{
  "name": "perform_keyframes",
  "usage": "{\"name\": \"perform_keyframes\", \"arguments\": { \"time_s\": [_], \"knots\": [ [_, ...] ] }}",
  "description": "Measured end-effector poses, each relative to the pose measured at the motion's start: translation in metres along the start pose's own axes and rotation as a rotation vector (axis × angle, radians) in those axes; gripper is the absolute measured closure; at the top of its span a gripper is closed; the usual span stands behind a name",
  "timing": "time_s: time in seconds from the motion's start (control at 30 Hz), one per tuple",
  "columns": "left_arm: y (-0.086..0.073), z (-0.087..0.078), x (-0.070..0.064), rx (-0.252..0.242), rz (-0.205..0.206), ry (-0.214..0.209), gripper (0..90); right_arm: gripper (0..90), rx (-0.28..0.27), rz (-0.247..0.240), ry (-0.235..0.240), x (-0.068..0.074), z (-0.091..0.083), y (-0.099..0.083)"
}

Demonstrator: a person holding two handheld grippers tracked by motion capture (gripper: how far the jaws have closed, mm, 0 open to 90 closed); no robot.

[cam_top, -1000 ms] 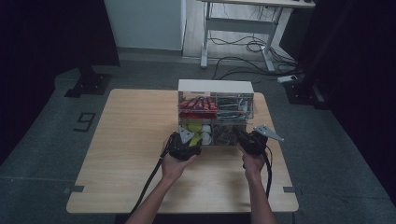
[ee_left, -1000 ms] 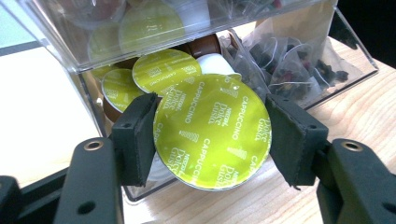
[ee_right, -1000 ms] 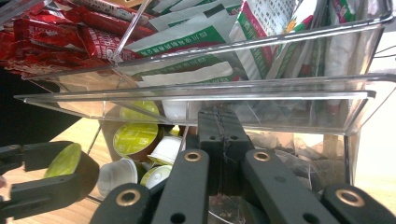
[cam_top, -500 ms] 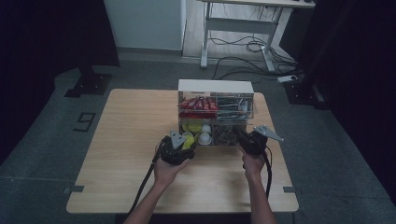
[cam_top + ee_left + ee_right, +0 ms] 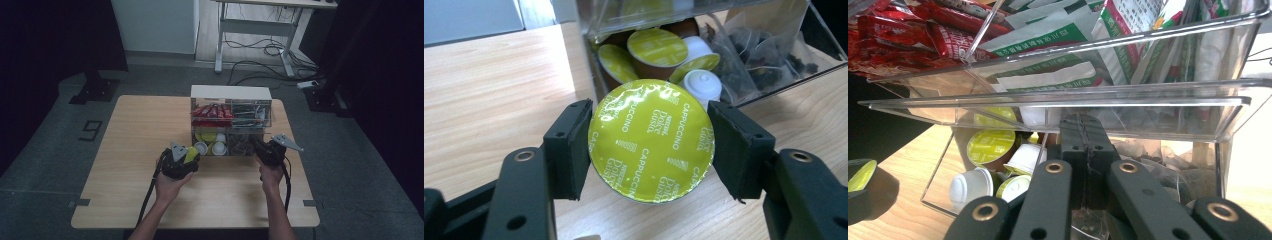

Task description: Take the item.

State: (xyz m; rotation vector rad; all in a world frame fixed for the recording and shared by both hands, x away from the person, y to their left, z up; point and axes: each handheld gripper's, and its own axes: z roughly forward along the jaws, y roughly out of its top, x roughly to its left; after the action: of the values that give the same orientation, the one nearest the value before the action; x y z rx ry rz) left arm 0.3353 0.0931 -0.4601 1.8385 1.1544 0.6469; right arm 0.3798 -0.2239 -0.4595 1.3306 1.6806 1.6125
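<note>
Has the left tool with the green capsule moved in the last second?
Yes. The left tool, shut on the green capsule, has pulled back from the clear organizer box toward the person.

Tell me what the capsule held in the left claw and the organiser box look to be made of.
Capsule: its lid looks like thin glossy foil, crinkled and catching light, printed "Cappuccino"; the body beneath is hidden, probably plastic. Organiser box: clear rigid plastic, likely acrylic, since the contents show through its walls and the edges glint. Table: light wood-grain surface, matte, possibly laminate.
</note>
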Motion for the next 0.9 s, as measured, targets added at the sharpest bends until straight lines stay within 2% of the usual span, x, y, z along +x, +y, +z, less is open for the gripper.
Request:
{"name": "perform_keyframes", "arguments": {
  "time_s": [0.33,0.9],
  "knots": [
    [-0.013,-0.012,0.015,0.016,-0.012,0.021,37.9,89.5,0.002,0.002,-0.003,-0.001,0.001,-0.001],
    [-0.049,-0.019,0.045,0.083,-0.056,0.063,37.9,89.5,0.017,0.000,-0.007,-0.001,0.003,-0.004]
  ]
}}
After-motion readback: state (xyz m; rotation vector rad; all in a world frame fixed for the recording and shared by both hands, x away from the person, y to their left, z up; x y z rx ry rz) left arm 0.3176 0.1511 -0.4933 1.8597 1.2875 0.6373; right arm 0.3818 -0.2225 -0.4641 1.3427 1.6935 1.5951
